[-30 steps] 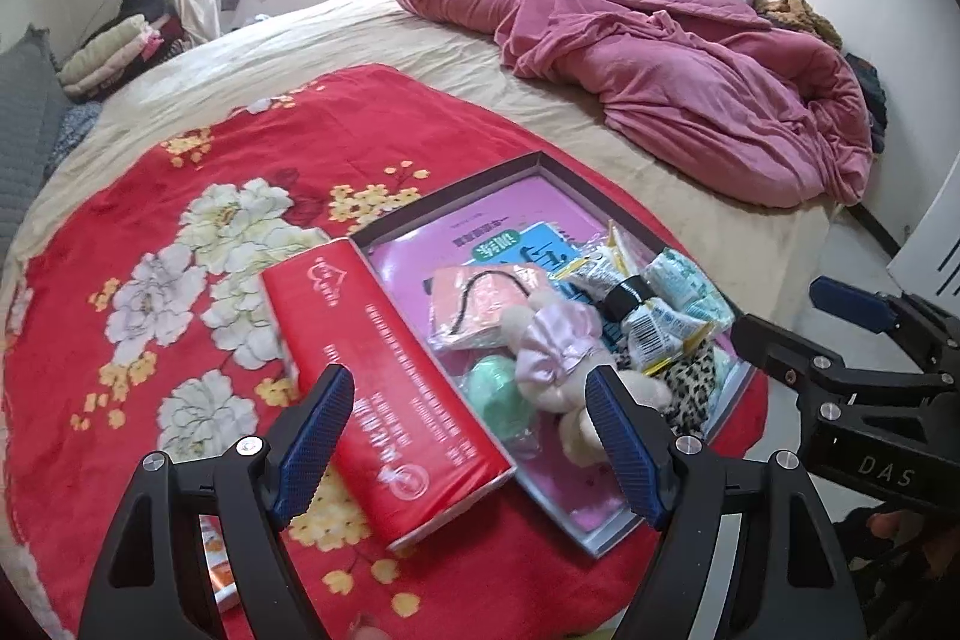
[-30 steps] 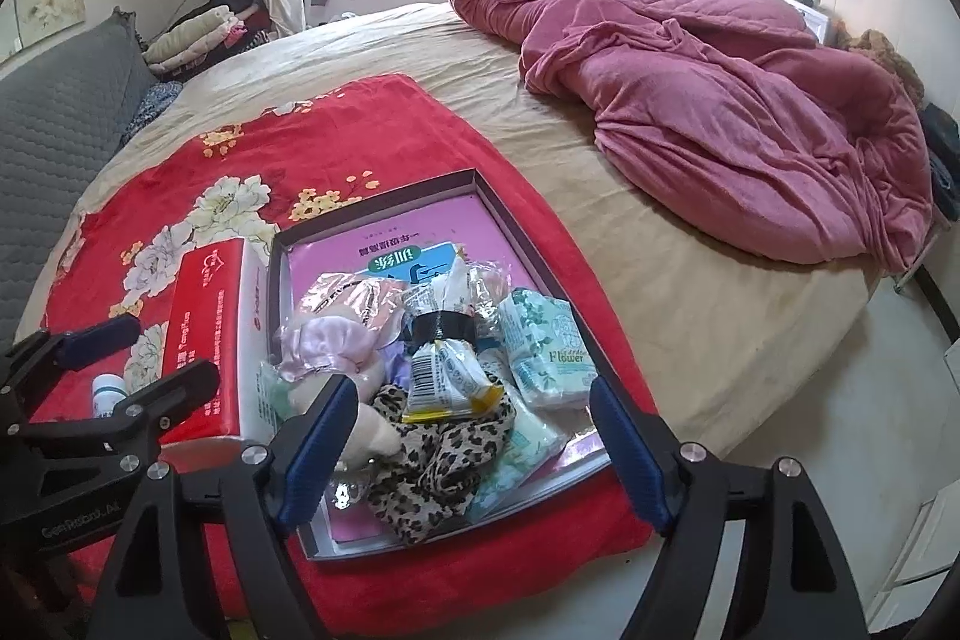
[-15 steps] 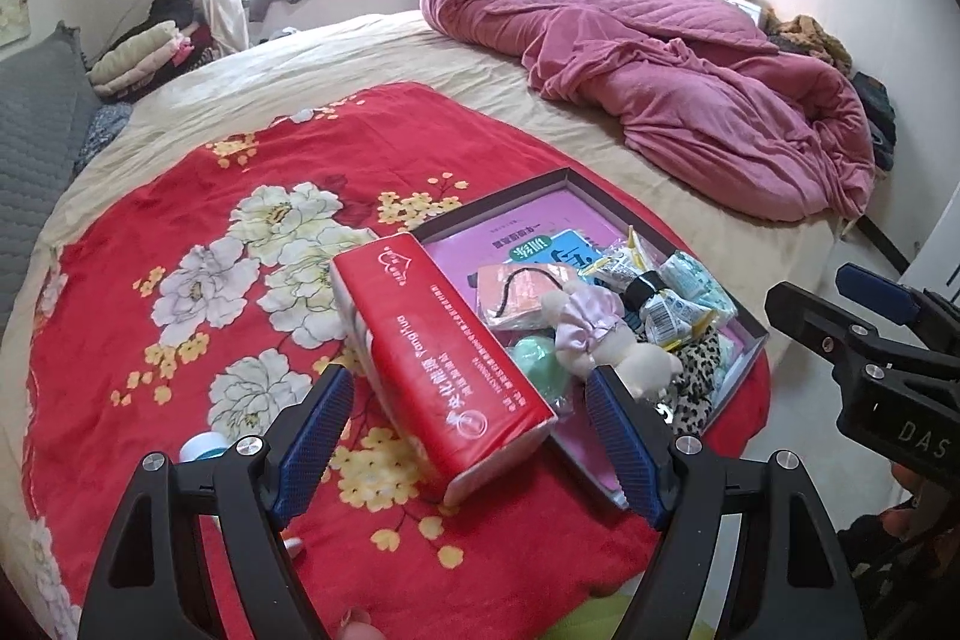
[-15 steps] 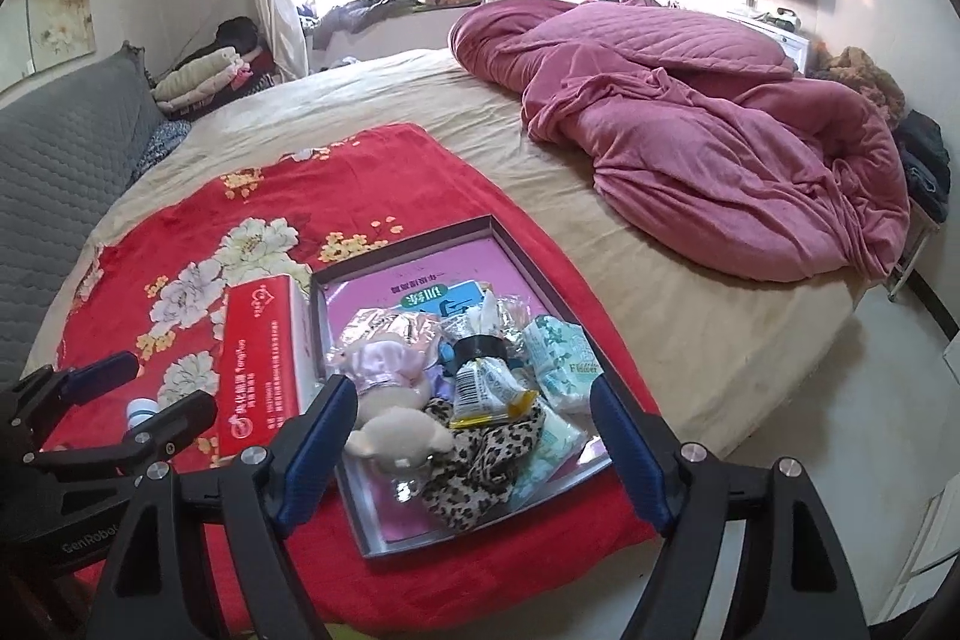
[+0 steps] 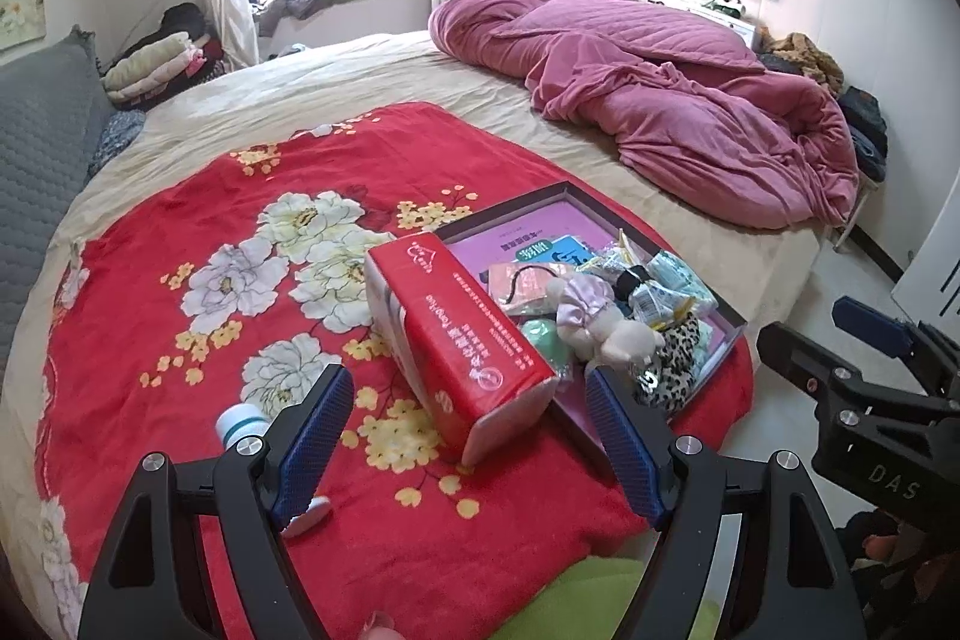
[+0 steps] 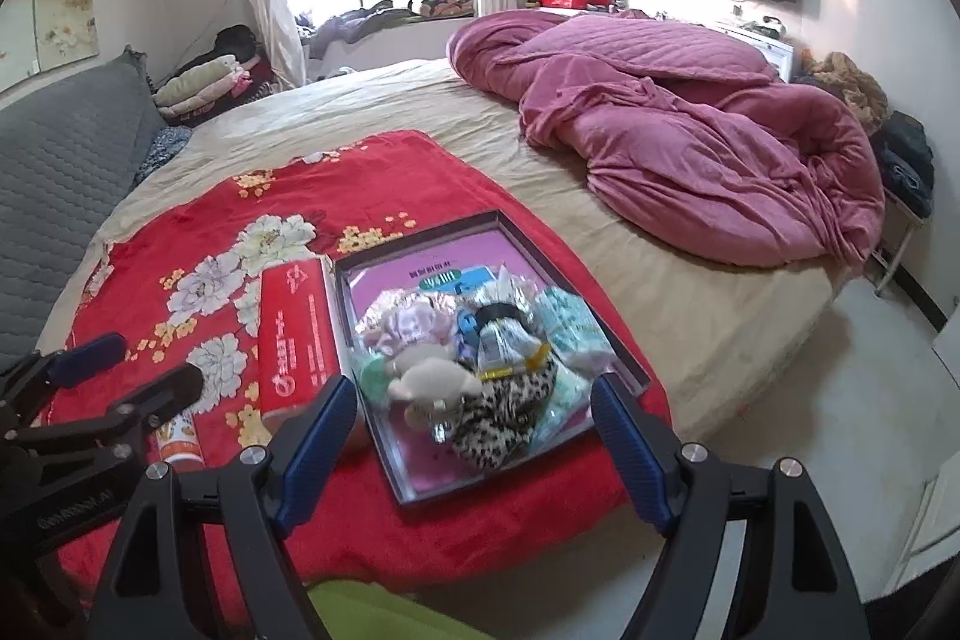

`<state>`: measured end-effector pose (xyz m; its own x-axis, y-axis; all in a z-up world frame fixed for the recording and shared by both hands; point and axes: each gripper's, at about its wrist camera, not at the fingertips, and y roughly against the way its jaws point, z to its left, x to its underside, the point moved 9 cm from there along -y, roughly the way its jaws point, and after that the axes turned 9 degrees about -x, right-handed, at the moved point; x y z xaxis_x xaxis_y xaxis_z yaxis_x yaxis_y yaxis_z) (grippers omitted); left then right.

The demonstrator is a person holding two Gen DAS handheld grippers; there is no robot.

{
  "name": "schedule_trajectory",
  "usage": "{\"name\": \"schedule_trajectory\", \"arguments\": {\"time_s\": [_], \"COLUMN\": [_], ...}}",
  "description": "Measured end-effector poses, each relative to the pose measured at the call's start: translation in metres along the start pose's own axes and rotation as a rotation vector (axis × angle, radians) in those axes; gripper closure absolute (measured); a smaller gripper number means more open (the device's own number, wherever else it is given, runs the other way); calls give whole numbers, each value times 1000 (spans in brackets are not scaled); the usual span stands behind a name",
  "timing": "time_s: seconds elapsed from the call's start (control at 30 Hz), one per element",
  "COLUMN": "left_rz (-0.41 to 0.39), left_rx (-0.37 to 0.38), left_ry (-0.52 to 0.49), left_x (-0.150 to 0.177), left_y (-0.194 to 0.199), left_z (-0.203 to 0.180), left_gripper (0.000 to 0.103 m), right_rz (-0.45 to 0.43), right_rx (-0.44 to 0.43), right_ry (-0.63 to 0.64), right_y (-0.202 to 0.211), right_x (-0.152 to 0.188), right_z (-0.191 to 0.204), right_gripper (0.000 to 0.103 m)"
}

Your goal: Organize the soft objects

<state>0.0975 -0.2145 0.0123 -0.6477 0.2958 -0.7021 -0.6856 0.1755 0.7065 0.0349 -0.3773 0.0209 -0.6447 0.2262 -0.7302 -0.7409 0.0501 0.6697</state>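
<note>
A shallow dark-rimmed tray with a pink floor lies on a red floral blanket. Heaped in it are a cream plush toy, a leopard-print cloth, tissue packs and small sachets. A red tissue box lies along the tray's left side. My left gripper hangs open above the blanket, short of the box. My right gripper is open too, held above the tray's near edge. Both are empty.
A small white bottle and an orange-labelled tube lie on the blanket left of the box. A rumpled pink quilt covers the bed's far right. A grey padded sofa back runs along the left; floor lies right of the bed.
Both grippers have drawn back and up from the tray, so the tray and box look smaller and farther off. The white bottle has come into view. Jaws stayed as wide.
</note>
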Motion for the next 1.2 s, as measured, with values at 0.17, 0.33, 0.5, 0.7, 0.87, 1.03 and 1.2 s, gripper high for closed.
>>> {"name": "schedule_trajectory", "arguments": {"time_s": [0.17,0.33,0.5,0.7,0.87,1.03,1.2], "left_rz": [16,18,24,31,47,61,61], "left_rx": [1,0,2,1,-3,-9,-10], "left_ry": [30,34,25,33,36,2,8], "left_x": [20,34,51,65,78,87,87], "left_y": [13,23,30,32,28,25,25], "left_z": [11,16,18,20,18,8,9], "left_gripper": [22,22,22,22,22,22,22], "right_rz": [-2,-13,-13,-10,17,21,7], "right_rx": [21,18,22,39,32,29,31], "right_ry": [-39,-83,-104,-83,-100,-82,-66], "right_y": [15,29,39,49,44,41,44], "right_x": [18,33,46,68,85,88,88], "right_z": [1,5,14,26,30,36,38], "right_gripper": [23,23,23,23,23,23,23]}}
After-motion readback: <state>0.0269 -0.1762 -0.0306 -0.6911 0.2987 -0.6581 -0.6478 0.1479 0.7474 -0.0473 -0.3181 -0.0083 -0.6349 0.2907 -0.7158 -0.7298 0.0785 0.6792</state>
